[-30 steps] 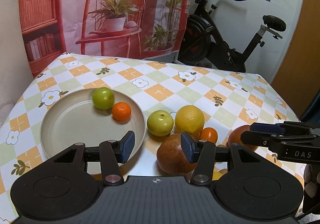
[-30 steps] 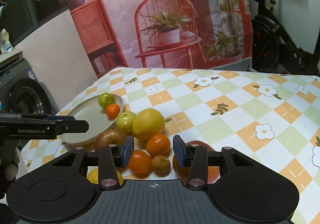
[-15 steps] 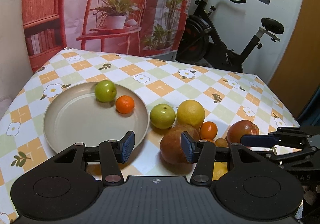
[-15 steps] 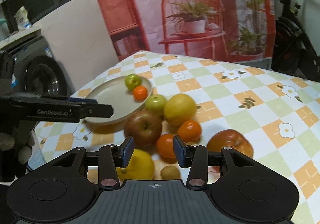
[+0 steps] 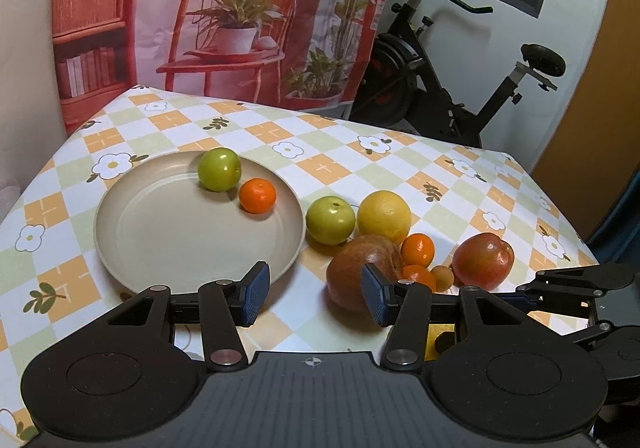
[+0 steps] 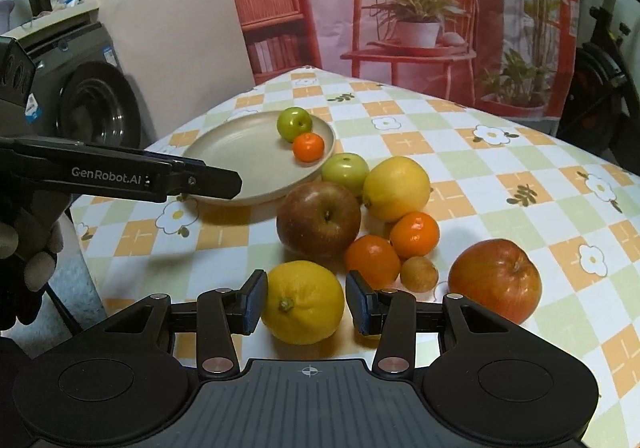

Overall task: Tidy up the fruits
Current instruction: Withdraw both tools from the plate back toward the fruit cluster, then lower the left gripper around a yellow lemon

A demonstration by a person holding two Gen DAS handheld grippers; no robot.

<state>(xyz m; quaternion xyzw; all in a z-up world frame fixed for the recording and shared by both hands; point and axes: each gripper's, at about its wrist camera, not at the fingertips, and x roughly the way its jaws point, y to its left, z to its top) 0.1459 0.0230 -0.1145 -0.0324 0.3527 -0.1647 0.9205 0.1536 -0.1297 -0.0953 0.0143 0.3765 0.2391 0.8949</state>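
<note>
Left wrist view: my left gripper (image 5: pixel 312 298) hangs spread and empty above the bench (image 5: pixel 320 151).
Its pads frame bare cloth between the beige plate (image 5: pixel 160 232) at centre left and the dark red apple (image 5: pixel 360 268) at centre right; a green apple (image 5: pixel 219 169) and a small orange (image 5: pixel 257 195) sit in the plate's far side.

Right wrist view: my right gripper (image 6: pixel 306 304) is spread around a yellow lemon (image 6: pixel 304 302) at lower centre.
I cannot tell if the pads touch it. Loose fruit clusters mid-frame; a red apple (image 6: pixel 495 280) lies apart, lower right. The left gripper (image 6: pixel 216 180) reaches in from the left, over the plate (image 6: pixel 240 151).
</note>
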